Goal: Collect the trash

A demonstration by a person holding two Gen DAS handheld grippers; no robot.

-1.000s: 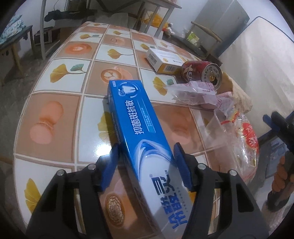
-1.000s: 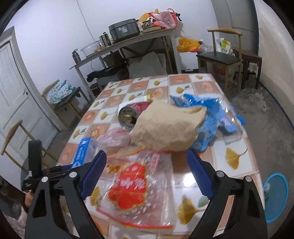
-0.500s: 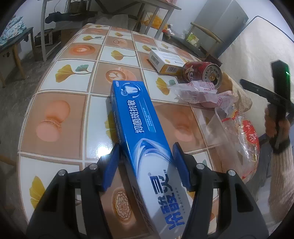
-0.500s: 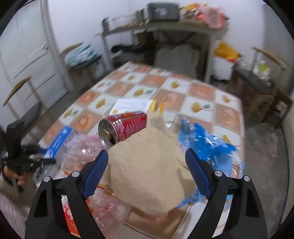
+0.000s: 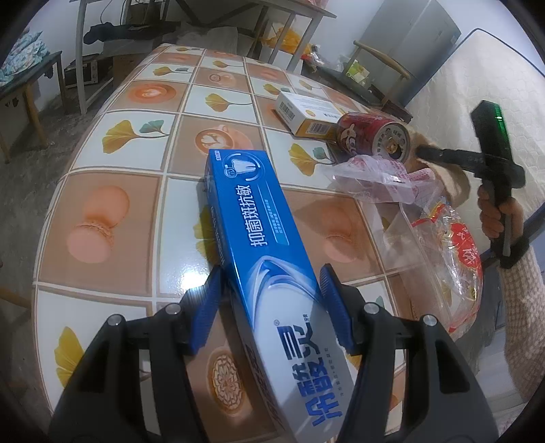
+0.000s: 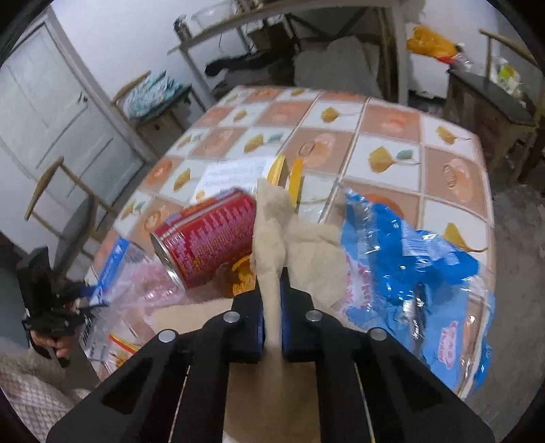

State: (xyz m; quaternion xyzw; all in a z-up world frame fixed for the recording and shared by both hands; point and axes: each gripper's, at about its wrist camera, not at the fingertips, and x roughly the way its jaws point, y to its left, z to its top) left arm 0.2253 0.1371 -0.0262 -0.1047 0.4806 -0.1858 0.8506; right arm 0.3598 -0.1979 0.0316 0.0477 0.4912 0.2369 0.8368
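Observation:
My left gripper is shut on a long blue toothpaste box and holds it over the tiled table. My right gripper is shut on a crumpled brown paper bag and pinches its top fold. A red drink can lies on its side beside the bag; it also shows in the left wrist view. A blue plastic wrapper lies right of the bag. A clear pink wrapper and a clear bag with red print lie on the table.
A white and yellow carton lies behind the can. The table's near edge curves at left. Chairs, a metal shelf table and a door stand around the table.
My right gripper moved forward over the bag with red print and closed on the brown paper bag. My left gripper keeps the toothpaste box, almost unmoved.

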